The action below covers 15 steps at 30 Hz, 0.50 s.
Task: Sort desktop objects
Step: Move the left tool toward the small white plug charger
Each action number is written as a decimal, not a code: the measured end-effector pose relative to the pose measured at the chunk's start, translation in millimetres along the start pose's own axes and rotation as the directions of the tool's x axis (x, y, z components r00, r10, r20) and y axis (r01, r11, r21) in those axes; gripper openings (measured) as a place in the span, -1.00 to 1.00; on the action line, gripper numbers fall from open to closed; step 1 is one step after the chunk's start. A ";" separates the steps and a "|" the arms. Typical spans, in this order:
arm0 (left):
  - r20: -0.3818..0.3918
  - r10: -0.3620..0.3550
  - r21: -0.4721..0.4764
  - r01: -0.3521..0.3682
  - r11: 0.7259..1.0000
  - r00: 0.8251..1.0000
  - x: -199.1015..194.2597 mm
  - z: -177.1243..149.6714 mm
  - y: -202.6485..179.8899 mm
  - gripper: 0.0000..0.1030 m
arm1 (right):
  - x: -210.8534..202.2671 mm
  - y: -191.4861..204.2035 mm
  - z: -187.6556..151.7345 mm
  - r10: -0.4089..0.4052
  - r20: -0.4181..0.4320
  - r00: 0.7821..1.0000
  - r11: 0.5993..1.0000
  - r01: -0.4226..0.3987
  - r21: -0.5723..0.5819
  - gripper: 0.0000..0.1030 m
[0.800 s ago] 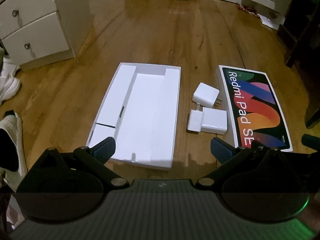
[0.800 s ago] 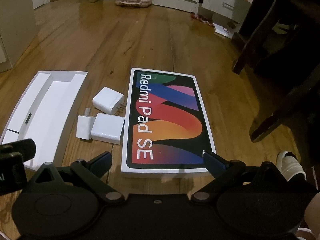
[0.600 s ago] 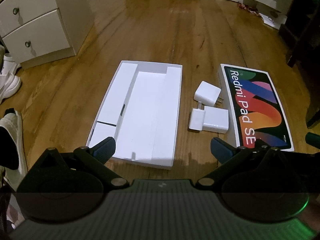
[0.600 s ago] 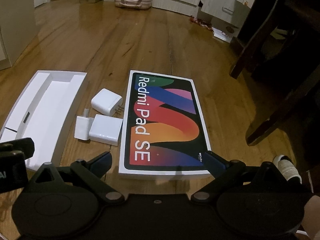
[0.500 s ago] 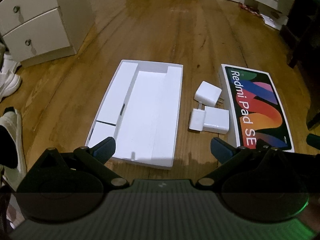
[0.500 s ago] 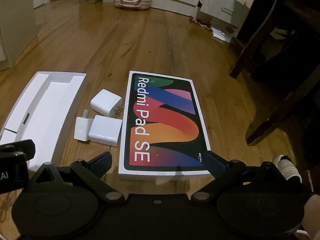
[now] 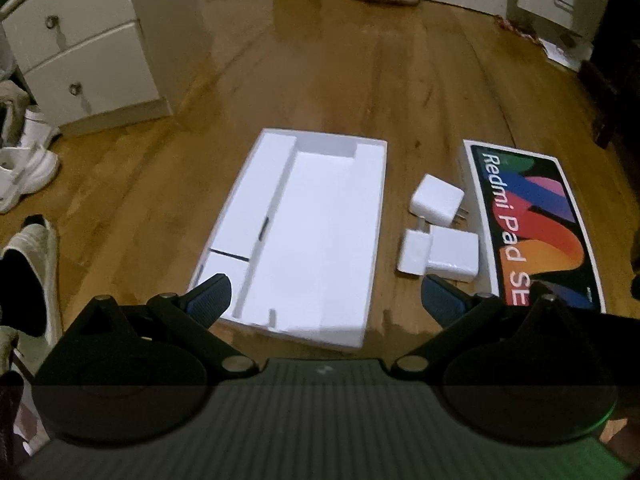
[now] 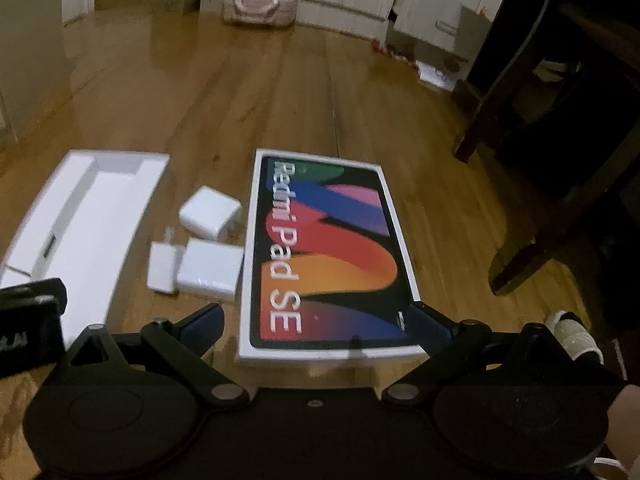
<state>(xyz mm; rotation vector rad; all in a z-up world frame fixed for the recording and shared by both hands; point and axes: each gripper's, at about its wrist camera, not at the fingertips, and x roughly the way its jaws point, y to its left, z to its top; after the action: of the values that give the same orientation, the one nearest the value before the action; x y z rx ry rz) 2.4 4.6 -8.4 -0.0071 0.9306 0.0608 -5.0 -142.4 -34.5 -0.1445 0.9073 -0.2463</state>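
Chargers: three white plugs [image 7: 438,216] clustered on wooden floor [image 7: 360,80], between open white tray [image 7: 312,232] and Redmi Pad SE lid [image 8: 324,256]. Tray and lid lie parallel, long axes running away from the grippers. Left gripper [image 7: 324,296] and right gripper [image 8: 320,320] both spread wide, empty, hovering above.

We see a white drawer cabinet [image 7: 80,44] with white sneakers [image 7: 28,160] beside it, and a pink suitcase [image 8: 260,4] far across the wooden floor [image 7: 340,80].
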 end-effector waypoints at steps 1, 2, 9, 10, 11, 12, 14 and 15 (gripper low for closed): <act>0.009 -0.005 0.006 0.005 1.000 1.000 -0.6 0.4 -0.1 1.00 | -1.3 0.1 0.4 -0.003 0.011 1.000 1.000 0.003 0.007 0.94; 0.015 -0.013 0.010 0.013 1.000 1.000 -0.9 0.6 0.0 1.00 | -2.0 0.4 0.9 -0.011 0.017 1.000 1.000 0.011 0.012 0.94; -0.002 -0.033 0.003 0.033 0.999 0.999 5.9 0.8 0.2 1.00 | 3.9 -2.2 2.4 -0.012 0.004 1.000 0.999 0.012 0.046 0.94; -0.003 -0.027 0.007 0.027 1.000 1.000 6.8 0.3 -0.4 1.00 | 5.4 -0.5 1.8 -0.015 -0.001 1.000 0.999 0.015 0.041 0.94; -0.003 -0.021 0.008 0.021 1.000 1.000 7.7 -0.4 -0.6 1.00 | 6.7 0.9 1.3 -0.017 -0.004 1.000 0.999 0.017 0.036 0.94; -0.004 -0.014 0.004 0.014 1.000 1.000 8.7 -0.2 -0.2 1.00 | 7.7 2.2 0.7 -0.017 -0.007 1.000 0.999 0.018 0.032 0.94; -0.004 -0.007 -0.009 0.007 1.000 1.000 10.1 0.4 2.1 1.00 | 9.3 3.4 -0.9 -0.007 -0.010 1.000 1.000 0.007 0.029 0.94; -0.003 -0.004 -0.015 0.004 1.000 1.000 10.7 0.6 3.3 1.00 | 10.3 3.2 -0.6 0.005 -0.008 1.000 1.000 -0.005 0.027 0.94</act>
<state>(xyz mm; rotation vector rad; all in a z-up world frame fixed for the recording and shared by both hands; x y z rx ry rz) 9.1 8.4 -16.6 -0.0231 0.9334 0.0636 1.1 -142.2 -43.5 -0.1167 0.9117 -0.2540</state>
